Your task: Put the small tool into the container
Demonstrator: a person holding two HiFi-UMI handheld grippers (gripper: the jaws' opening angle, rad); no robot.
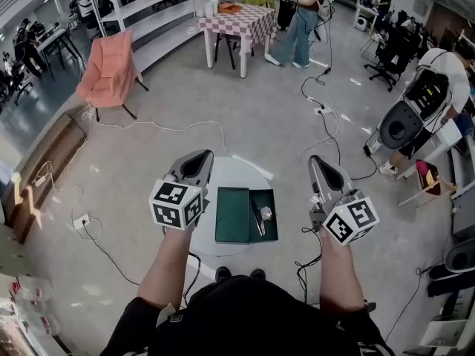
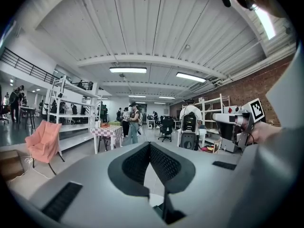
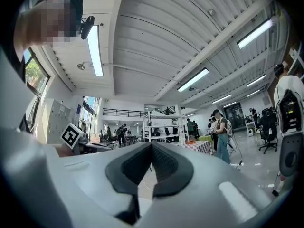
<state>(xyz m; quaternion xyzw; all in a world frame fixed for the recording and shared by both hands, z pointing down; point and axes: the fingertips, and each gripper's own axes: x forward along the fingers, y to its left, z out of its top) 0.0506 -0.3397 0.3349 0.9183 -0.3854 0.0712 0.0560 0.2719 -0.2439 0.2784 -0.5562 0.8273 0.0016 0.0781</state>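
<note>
Hovering at ten o'clock from the open green container (image 1: 231, 217), the left gripper (image 1: 202, 156) has its jaws pressed together, empty. The small tool (image 1: 259, 215) lies inside the container's right half, atop a round white table (image 1: 236, 170). At two o'clock, the right gripper (image 1: 316, 160) is likewise closed, empty.

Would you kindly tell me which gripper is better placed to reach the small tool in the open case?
Probably the right gripper: the tool lies in the case's right half, on its side. The left gripper is beyond the plain half.
</note>
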